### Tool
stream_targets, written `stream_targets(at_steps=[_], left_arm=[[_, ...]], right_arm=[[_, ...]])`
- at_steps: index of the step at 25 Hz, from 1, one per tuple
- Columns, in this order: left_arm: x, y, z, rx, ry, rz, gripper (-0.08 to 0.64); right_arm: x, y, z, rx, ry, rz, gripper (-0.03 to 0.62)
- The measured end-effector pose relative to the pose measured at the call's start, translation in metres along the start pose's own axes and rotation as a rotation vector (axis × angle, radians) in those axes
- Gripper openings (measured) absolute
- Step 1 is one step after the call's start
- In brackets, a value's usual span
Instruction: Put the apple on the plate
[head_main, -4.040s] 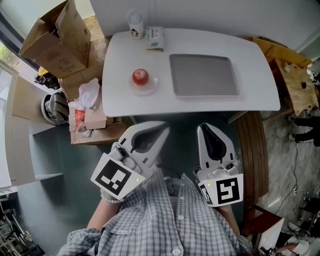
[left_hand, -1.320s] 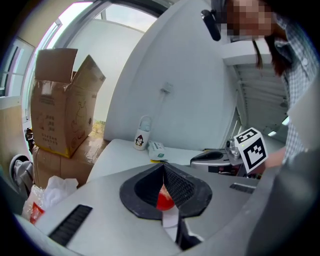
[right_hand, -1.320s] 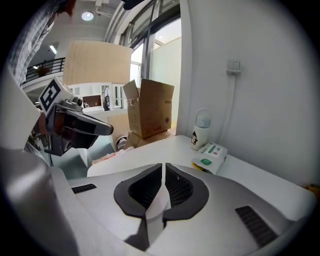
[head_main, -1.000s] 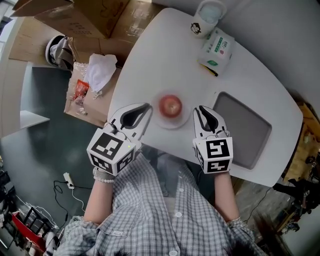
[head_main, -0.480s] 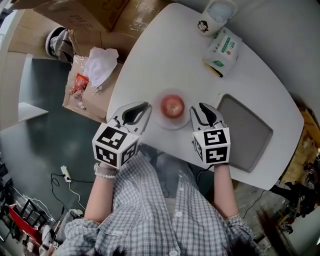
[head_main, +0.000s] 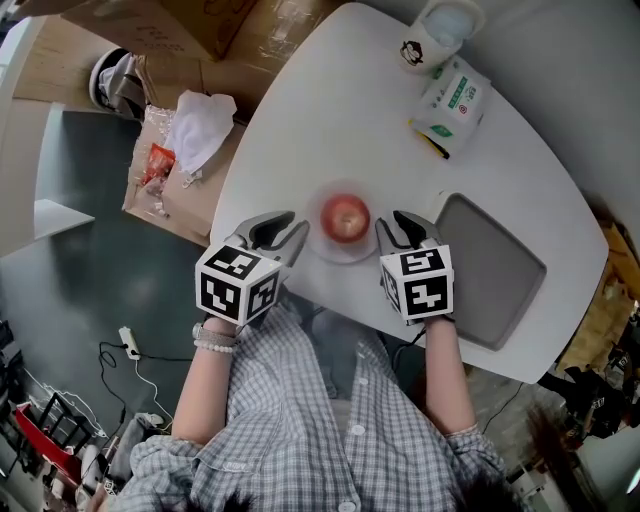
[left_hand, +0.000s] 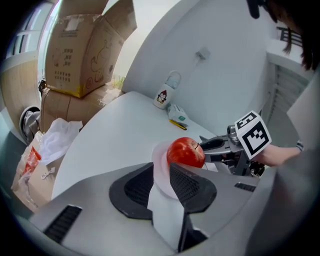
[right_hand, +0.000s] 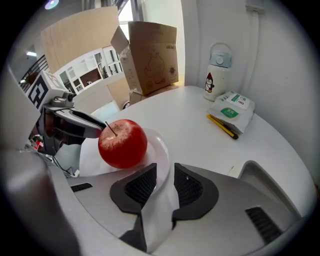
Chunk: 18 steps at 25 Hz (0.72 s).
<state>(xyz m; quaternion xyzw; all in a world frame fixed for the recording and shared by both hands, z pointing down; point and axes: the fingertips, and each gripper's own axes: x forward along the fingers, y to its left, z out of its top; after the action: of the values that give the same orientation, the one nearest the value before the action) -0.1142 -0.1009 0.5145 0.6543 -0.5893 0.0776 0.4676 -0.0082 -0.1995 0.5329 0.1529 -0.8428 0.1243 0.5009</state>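
At the near edge of the white rounded surface (head_main: 330, 120), my left claw (left_hand: 161, 174) is opening, with the rim of the small white round plate (left_hand: 160, 152) in its gap, unpressed. My right claw (right_hand: 165, 172) stands parted around the opposite rim, gripping nothing. The red apple (head_main: 345, 217) sits on that plate between them. Just right lies a grey rectangular tray (head_main: 495, 270); open surface stretches beyond. Farther off stand a green-and-white packet (head_main: 455, 100) and a white penguin-printed flask (head_main: 440, 30). Brown cardboard boxes (left_hand: 85, 45) stand past the left edge.

White rounded table (head_main: 330, 120) sits against a pale wall (head_main: 590, 70), cardboard boxes (head_main: 215, 20) piled just off its far-left corner, dark grey floor (head_main: 90, 290) all down its left side.
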Motion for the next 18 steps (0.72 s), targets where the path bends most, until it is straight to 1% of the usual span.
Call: stream_targets(at_steps=[6, 10, 18], left_arm=[[0.009, 0.003, -0.016, -0.095, 0.046, -0.012, 0.084], [0.012, 0.008, -0.025, -0.15, 0.065, 0.005, 0.084], [0.018, 0.015, -0.031, -0.194, 0.101, 0.028, 0.091]], right_arm=[[0.01, 0.0, -0.008, 0.056, 0.072, 0.042, 0.086], [0.011, 0.0, -0.009, 0.095, 0.098, 0.073, 0.087], [0.013, 0.001, -0.009, 0.099, 0.142, 0.102, 0.086]])
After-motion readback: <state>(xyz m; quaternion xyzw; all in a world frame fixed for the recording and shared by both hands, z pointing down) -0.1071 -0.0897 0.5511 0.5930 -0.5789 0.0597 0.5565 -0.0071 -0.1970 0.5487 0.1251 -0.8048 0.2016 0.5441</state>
